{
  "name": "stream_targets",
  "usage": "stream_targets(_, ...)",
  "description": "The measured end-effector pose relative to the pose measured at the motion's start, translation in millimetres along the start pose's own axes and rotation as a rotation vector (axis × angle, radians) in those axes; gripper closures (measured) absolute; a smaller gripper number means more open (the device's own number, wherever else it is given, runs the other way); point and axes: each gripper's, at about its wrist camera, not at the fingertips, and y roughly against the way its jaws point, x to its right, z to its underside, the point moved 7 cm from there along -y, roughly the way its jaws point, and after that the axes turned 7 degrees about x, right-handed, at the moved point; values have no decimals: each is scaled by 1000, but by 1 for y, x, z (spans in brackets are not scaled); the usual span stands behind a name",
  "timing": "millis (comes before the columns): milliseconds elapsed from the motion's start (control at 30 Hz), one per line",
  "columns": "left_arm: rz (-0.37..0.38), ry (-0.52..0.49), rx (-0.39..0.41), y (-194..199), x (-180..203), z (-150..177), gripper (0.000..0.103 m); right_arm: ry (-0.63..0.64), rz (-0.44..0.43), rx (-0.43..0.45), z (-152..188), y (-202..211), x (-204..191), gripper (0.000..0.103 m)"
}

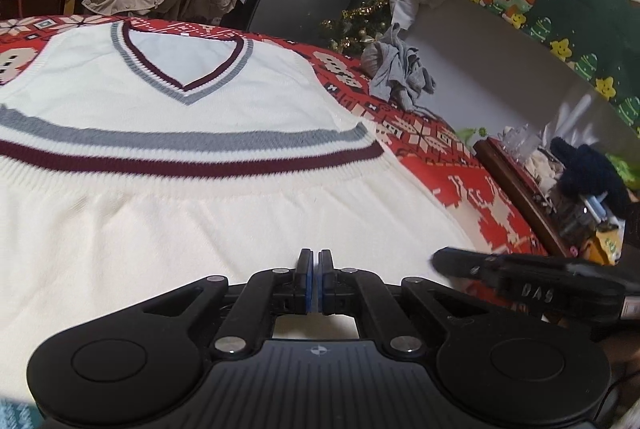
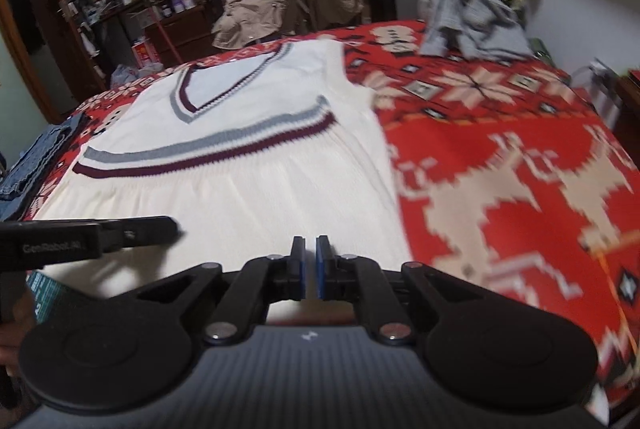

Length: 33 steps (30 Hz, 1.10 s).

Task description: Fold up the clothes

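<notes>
Both grippers closed and empty, left gripper (image 1: pixel 319 253) pads nearly touching, right gripper (image 2: pixel 310 239) showing a thin slit, white sweater vest (image 1: pixel 168 117) flat on red blanket (image 2: pixel 500 157), just beyond both fingertips.

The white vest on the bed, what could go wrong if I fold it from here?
1. Both tongs, left and right, are shut with no cloth visibly pinched between them, so lifting now would probably leave the white vest flat.
2. The tongs sit close together near the bottom edge; a grab there might bunch the knit unevenly.
3. The grey garment lies on the red blanket nearby and could get caught.
</notes>
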Motion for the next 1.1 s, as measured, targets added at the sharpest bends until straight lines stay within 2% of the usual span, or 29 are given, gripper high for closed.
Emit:
stream_targets(133, -27, -7, 9, 22, -9, 7, 102, -42, 26, 15, 3, 15, 9, 95)
stream_targets(300, -43, -35, 34, 53, -13, 9, 100, -66, 8, 40, -4, 34, 3, 89)
stream_targets(400, -64, -61, 60, 70, -16, 3, 96, -31, -5, 57, -13, 44, -10, 80)
stream_targets(567, -92, -70, 112, 89, -30, -23, 88, 17, -52, 90, -41, 55, -29, 78)
stream_targets(700, -116, -64, 139, 96, -48, -47, 88, 50, -80, 84, -65, 44, -38, 77)
stream_targets(800, -135, -58, 128, 84, -70, -63, 88, 72, -100, 80, -79, 25, -41, 77)
stream_targets(967, -164, -38, 121, 50, -117, -102, 88, 111, -115, 71, -103, -22, -41, 77)
stream_targets(1100, -190, -48, 100, 25, -143, -143, 90, 61, -76, 26, -131, -71, -29, 80)
